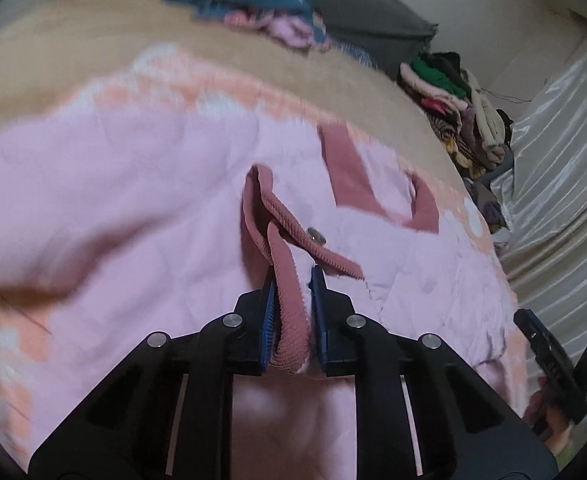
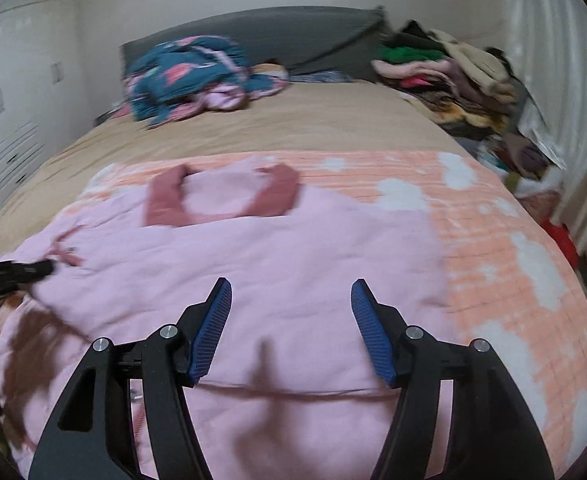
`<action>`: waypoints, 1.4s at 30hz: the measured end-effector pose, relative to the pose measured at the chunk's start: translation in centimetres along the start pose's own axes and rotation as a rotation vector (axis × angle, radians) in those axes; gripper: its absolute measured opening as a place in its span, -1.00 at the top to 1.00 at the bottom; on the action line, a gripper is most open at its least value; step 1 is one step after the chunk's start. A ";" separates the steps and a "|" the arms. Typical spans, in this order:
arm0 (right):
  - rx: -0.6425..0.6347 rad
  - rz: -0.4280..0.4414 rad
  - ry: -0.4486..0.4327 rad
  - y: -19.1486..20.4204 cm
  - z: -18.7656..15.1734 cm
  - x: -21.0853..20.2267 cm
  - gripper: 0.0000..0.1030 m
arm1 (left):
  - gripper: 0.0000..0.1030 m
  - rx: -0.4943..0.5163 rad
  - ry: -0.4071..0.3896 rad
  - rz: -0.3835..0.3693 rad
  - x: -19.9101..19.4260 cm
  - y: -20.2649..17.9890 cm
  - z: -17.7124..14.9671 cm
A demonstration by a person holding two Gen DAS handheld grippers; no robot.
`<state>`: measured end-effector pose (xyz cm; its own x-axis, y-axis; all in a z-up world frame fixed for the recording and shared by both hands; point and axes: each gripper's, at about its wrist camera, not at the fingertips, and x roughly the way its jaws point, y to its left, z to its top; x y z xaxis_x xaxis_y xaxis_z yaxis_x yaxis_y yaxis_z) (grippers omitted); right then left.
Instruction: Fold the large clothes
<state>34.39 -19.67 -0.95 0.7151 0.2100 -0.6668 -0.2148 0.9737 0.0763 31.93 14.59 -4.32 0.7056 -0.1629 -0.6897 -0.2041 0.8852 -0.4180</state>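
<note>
Pink jacket (image 2: 253, 264) is spread flat on the bed (image 2: 253, 128) for folding — its ribbed cuff (image 1: 289, 320) is clamped in the left gripper (image 1: 291, 284), probably to carry the sleeve inward; right gripper (image 2: 291, 300) jaws are held apart, empty.

We're seeing soft, even indoor light, rather dim, with no hard glare. Both fisheye views bend strongly and go black at the corners. Motion blur smears the pink garment (image 1: 133, 208) in the left view and the bed (image 2: 253, 128) behind in the right (the far clothes pile is mush). A soft shadow lies on the fabric between the right gripper (image 2: 291, 304) fingers.
</note>
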 end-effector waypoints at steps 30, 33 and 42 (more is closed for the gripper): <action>0.028 0.100 0.013 4.9 0.4 -2.4 -0.89 | -0.75 -0.020 -0.003 0.166 -4.4 2.3 -0.1; 0.000 0.125 0.009 7.1 0.6 -2.9 -0.89 | -0.82 -0.075 -0.037 0.186 -6.0 3.6 0.2; -0.107 0.213 -0.002 14.6 1.1 -4.3 -0.89 | -0.82 -0.169 -0.114 0.283 -10.4 8.2 1.6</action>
<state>28.96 -6.29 3.81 0.6477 0.4097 -0.6423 -0.4303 0.8925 0.1354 24.01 24.24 0.40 0.6741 0.1369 -0.7258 -0.5053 0.8022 -0.3180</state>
